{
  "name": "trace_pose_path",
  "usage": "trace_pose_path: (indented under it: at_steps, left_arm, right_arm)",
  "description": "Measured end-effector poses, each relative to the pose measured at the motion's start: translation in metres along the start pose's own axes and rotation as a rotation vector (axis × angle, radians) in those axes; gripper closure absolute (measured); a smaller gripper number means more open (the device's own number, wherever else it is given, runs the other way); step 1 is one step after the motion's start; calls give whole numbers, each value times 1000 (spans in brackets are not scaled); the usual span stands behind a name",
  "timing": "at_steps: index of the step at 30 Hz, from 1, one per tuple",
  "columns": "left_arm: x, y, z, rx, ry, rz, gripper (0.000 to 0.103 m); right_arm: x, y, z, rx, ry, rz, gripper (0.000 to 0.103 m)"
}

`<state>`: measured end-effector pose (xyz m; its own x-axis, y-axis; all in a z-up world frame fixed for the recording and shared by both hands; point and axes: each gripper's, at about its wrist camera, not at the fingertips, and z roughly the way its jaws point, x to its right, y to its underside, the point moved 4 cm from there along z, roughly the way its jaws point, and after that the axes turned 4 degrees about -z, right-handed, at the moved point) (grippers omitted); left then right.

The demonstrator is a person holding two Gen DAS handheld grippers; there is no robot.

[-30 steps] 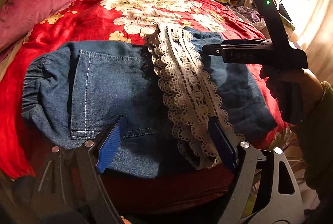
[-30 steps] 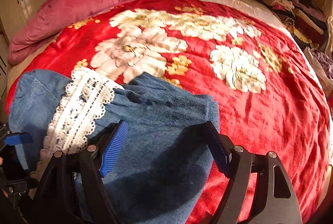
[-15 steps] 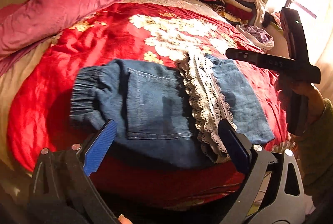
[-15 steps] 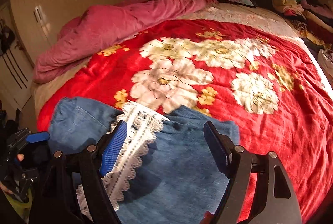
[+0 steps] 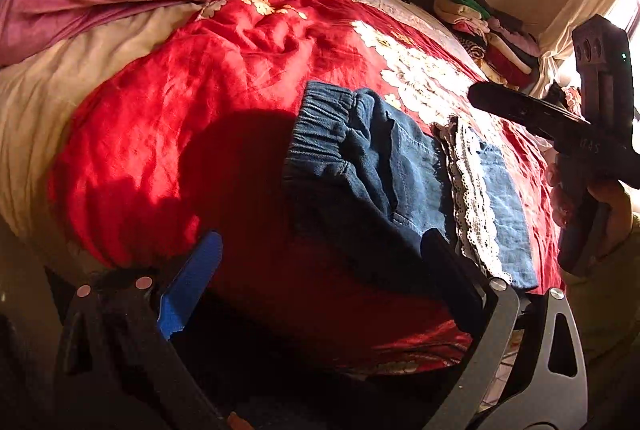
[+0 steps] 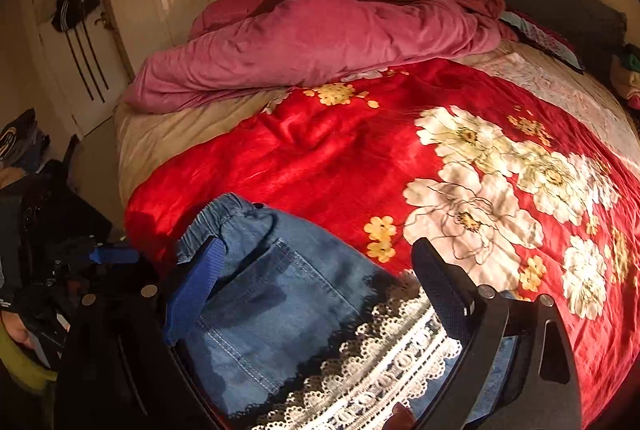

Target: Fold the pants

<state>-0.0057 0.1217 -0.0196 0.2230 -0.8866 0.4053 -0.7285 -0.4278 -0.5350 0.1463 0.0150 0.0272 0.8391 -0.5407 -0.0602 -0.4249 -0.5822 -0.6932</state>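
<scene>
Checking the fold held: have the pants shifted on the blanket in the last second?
No. The pants lie folded with the lace just below the white flowers, as before; only the cameras moved.

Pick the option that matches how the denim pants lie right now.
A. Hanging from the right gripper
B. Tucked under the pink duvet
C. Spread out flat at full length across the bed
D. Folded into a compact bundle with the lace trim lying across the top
D: the denim pants sit folded on the red floral blanket, lace trim across them, and both the left gripper and right gripper are open, holding nothing.
</scene>
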Motion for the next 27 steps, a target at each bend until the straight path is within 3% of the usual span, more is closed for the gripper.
trace_pose_path:
  at_steps: [6,10,14,16,27]
  left_arm:
    - [6,11,18,-58,97,-42,10]
    - [8,14,30,-99,198,-119,28]
    - [9,17,41,-119,222,-154,36]
    - [9,18,46,-126,240,-167,45]
    - [6,20,57,-123,290,-201,46]
  right_arm:
    - [-22,-15,29,-63,-45,-68,9]
    - [-35,-18,51,-120,-59,-121,9]
    - [-46,-20,65,-151,-76,-160,9]
    - [-50,-21,73,-164,-88,-167,9]
    - [-61,-16,115,-249,-172,-169,9]
